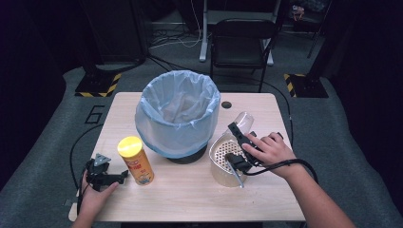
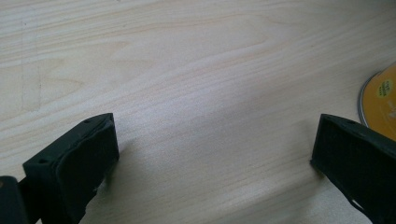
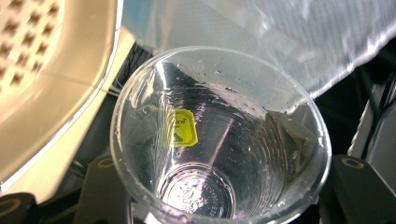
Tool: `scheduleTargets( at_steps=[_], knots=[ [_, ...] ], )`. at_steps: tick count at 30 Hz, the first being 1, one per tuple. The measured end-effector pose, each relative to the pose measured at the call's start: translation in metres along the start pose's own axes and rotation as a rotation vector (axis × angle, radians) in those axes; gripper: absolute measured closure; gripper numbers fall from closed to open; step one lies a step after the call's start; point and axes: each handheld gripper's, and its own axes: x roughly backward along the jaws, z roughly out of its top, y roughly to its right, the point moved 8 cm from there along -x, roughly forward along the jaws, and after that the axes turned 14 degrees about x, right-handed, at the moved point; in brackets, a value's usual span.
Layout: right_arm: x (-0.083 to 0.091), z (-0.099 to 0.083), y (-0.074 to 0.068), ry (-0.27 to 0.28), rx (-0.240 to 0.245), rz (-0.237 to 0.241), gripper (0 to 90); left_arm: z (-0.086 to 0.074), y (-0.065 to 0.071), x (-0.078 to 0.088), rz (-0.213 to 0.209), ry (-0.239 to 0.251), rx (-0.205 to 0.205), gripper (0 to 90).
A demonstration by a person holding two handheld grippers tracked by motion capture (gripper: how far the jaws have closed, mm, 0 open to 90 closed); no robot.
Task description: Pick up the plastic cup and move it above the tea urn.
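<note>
A clear plastic cup point(image 1: 245, 120) with a small yellow sticker is held tilted at the right of the table, and my right gripper point(image 1: 239, 132) is shut on it. In the right gripper view the cup point(image 3: 219, 140) sits between the two jaws, mouth toward the camera and empty. Just under it rests a beige perforated strainer point(image 1: 220, 156), also seen as the strainer point(image 3: 51, 70) beside the cup. A bin lined with a pale blue bag point(image 1: 177, 114) stands mid-table. My left gripper point(image 1: 124, 176) lies open on the wood by a yellow-lidded canister point(image 1: 135, 160), its jaws wide apart around bare table point(image 2: 215, 154).
The canister's edge point(image 2: 380, 100) shows past the left gripper's right jaw. The bag point(image 3: 280, 37) hangs just beyond the cup. A black chair point(image 1: 242, 42) stands behind the table point(image 1: 190, 194). A small dark hole point(image 1: 226, 104) marks the tabletop behind the bin.
</note>
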Motion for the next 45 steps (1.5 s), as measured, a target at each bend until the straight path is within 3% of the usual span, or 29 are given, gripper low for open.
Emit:
scheduleTargets(
  at_steps=[2,5,6,7,8,10,11,14,17,18,19,21,22,25,29,30,32,40,45],
  knots=[
    [-0.001,-0.001,0.0,0.0,-0.028,0.003,40.1,0.0,0.0,0.0,0.001,0.0,-0.003,0.4],
    [-0.001,-0.009,-0.002,-0.019,-0.308,0.005,39.9,0.0,0.0,0.0,0.001,0.0,-0.002,0.4],
    [0.0,-0.014,0.0,-0.014,-0.461,0.0,39.8,0.0,0.0,0.0,0.0,0.0,-0.002,0.4],
    [0.0,-0.017,0.002,-0.004,-0.513,-0.001,39.7,0.0,0.0,0.0,0.001,0.0,-0.002,0.4],
    [0.0,-0.022,0.003,0.0,-0.609,-0.005,39.6,0.0,0.0,0.0,0.001,0.0,-0.002,0.4],
    [0.001,-0.028,0.004,0.017,-0.745,-0.006,39.5,0.0,0.0,0.0,0.001,0.0,-0.002,0.4],
    [0.001,-0.033,0.005,0.041,-0.849,-0.014,39.4,0.0,0.0,0.0,0.001,0.0,-0.002,0.4],
    [0.0,-0.04,0.004,0.082,-1.063,-0.013,39.4,0.0,0.0,0.0,0.001,-0.001,-0.003,0.4],
    [-0.002,-0.045,0.003,0.158,-1.293,0.013,39.5,0.0,0.0,0.0,0.001,0.0,-0.002,0.4],
    [-0.002,-0.045,0.003,0.158,-1.293,0.013,39.5,0.0,0.0,0.0,0.001,0.0,-0.002,0.4],
    [-0.002,-0.046,0.003,0.167,-1.323,0.015,39.5,0.0,0.0,0.0,0.001,0.0,-0.002,0.4],
    [-0.002,-0.047,0.003,0.208,-1.413,0.038,39.5,0.0,0.0,0.0,0.0,0.0,0.0,0.4],
    [-0.003,-0.046,0.003,0.253,-1.492,0.081,39.5,0.0,0.0,0.0,0.001,0.0,-0.002,0.4],
    [-0.004,-0.048,0.005,0.292,-1.571,0.103,39.6,0.0,0.0,0.0,0.001,0.0,-0.002,0.4],
    [-0.001,-0.053,0.01,0.366,-1.76,0.154,39.8,0.0,0.0,0.0,0.001,0.0,-0.002,0.4],
    [0.0,-0.055,0.011,0.379,-1.784,0.16,39.8,0.0,0.0,0.0,0.001,0.0,-0.002,0.4],
    [0.0,-0.059,0.012,0.377,-1.796,0.163,39.9,0.0,0.0,0.0,0.001,0.0,-0.002,0.4],
    [0.006,-0.067,0.021,0.372,-1.759,0.204,39.9,0.0,0.0,0.0,0.001,0.0,-0.002,0.4],
    [0.011,-0.079,0.04,0.378,-1.739,0.215,39.9,0.0,0.0,0.0,0.001,0.0,-0.002,0.4]
  ],
)
